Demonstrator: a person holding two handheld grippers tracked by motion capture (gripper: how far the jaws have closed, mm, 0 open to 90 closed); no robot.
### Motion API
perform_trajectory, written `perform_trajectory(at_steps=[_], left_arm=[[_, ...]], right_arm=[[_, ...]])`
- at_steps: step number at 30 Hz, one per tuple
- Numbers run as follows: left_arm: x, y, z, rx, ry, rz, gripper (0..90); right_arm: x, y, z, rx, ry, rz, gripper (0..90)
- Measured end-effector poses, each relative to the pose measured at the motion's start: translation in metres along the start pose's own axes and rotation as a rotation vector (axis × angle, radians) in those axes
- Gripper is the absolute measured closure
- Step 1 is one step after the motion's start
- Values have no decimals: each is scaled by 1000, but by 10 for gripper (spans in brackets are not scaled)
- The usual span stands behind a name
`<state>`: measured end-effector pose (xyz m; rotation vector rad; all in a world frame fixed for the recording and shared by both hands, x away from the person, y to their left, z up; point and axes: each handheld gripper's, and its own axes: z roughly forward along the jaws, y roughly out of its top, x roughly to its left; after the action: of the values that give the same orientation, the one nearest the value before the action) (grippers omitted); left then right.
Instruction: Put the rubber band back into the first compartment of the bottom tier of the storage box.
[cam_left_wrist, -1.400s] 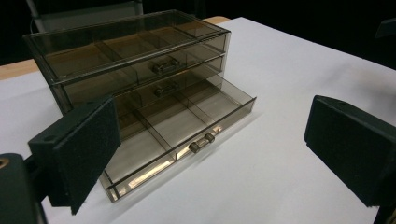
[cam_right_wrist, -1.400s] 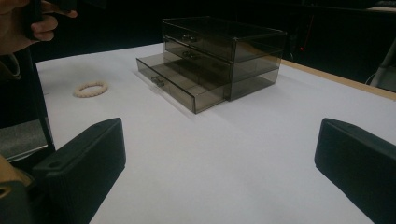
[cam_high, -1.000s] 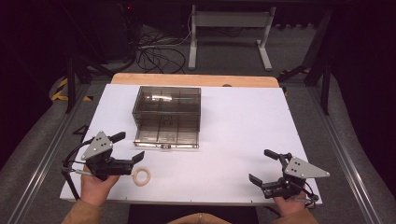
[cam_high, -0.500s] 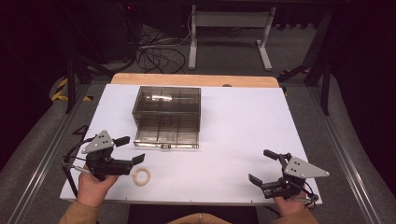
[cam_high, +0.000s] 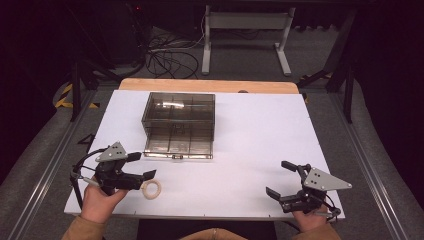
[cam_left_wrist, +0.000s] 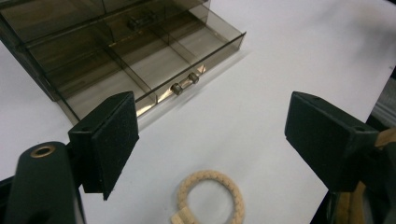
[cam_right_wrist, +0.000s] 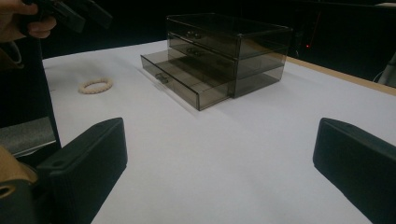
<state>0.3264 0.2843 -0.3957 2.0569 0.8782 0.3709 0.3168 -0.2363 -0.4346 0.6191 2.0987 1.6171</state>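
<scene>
Your left gripper (cam_high: 142, 166): jaws apart and just been closing, nothing pinched. The beaded bracelet (cam_left_wrist: 210, 197) lies flat on the white table (cam_high: 250, 135) just below and ahead of them, a ring with no long axis. Beyond it stands the drawer organizer (cam_high: 180, 125), bottom drawer (cam_left_wrist: 154, 70) pulled out. Your right gripper (cam_high: 281, 178): open, well apart.

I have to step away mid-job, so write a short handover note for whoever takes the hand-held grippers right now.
Left hand-held gripper: open, jaws have just been closing a little, poised over the beige beaded bracelet, not touching it.
Right hand-held gripper: open, holding nothing, near the table's front right corner.
Smoky clear drawer organizer: mid-table, its bottom drawer pulled out; the compartments I can see look empty.
Done: drawer is open.
Left: probably grasp the bracelet, place it in the open drawer, then shut the drawer.
</scene>
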Motion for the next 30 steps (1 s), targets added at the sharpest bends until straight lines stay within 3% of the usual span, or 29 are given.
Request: perform_trajectory(at_steps=[9, 22, 30], left_arm=[[-3, -1, 8, 93, 12, 29, 198], [0, -3, 17, 225, 2, 8, 263], [1, -5, 26, 302, 4, 25, 319]], right_arm=[[0, 0, 1, 5, 6, 0, 36], [1, 0, 3, 9, 19, 3, 38], [0, -1, 5, 15, 24, 3, 39]])
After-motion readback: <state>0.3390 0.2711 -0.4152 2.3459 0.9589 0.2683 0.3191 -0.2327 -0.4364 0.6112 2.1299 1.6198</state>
